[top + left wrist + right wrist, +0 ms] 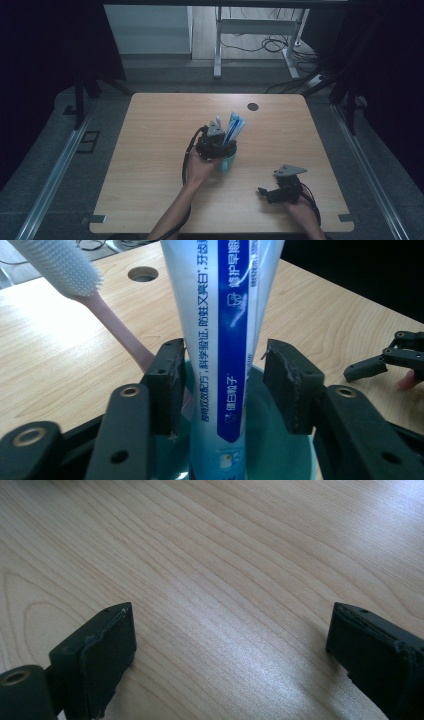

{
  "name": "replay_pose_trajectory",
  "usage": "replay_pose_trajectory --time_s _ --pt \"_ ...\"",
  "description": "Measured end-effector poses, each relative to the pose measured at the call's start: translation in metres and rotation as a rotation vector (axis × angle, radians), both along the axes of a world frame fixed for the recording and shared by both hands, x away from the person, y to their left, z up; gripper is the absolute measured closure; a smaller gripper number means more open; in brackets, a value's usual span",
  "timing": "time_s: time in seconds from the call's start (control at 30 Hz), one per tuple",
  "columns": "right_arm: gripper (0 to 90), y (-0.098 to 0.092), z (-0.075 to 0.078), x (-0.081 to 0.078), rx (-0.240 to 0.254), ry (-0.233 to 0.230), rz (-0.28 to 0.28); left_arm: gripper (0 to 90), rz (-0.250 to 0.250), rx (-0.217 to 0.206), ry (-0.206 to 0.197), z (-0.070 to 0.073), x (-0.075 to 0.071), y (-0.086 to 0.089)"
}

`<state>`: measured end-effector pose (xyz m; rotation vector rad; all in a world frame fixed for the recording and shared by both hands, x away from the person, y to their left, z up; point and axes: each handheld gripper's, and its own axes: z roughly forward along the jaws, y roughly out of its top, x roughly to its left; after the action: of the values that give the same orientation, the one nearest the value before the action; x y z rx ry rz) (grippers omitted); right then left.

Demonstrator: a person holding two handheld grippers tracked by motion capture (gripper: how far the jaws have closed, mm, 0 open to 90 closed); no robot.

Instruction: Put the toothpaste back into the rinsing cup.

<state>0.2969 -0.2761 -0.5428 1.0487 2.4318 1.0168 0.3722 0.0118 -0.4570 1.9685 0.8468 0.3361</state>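
Note:
A teal cup (pixel 228 163) stands mid-table with a blue-and-white toothpaste tube (pixel 235 127) upright in it. In the left gripper view the tube (pixel 220 315) rises between my jaws, and a pink toothbrush (pixel 115 325) with a white head leans out of the cup (pixel 272 450) to the left. My left gripper (pixel 225 347) is open: the tube stands between the pads, with a small gap at the right pad. From above, the left gripper (pixel 216 141) sits at the cup's rim. My right gripper (pixel 263 192) rests low near the front right, open, with bare wood between its jaws (pixel 230 625).
The wooden table (pixel 160 150) has a round cable hole (pixel 253 106) near its far edge. Desk legs and cables stand on the floor beyond. The right gripper (pixel 380 362) lies off to the right of the cup in the left gripper view.

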Motion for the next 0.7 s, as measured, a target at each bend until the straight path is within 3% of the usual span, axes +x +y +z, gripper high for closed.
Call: replay_pose_trajectory --time_s 0.27,0.53,0.7 --pt "5.7 0.0 0.0 0.0 0.001 0.001 0.0 37.1 -0.018 0.05 -0.032 0.004 -0.007 0.0" --pt "5.7 0.0 0.0 0.0 0.0 0.0 0.0 15.8 -0.016 0.021 0.0 0.009 -0.012 0.004" --pt "5.7 0.0 0.0 0.0 0.0 0.001 0.0 11.0 -0.021 0.017 0.006 0.013 -0.016 0.009"
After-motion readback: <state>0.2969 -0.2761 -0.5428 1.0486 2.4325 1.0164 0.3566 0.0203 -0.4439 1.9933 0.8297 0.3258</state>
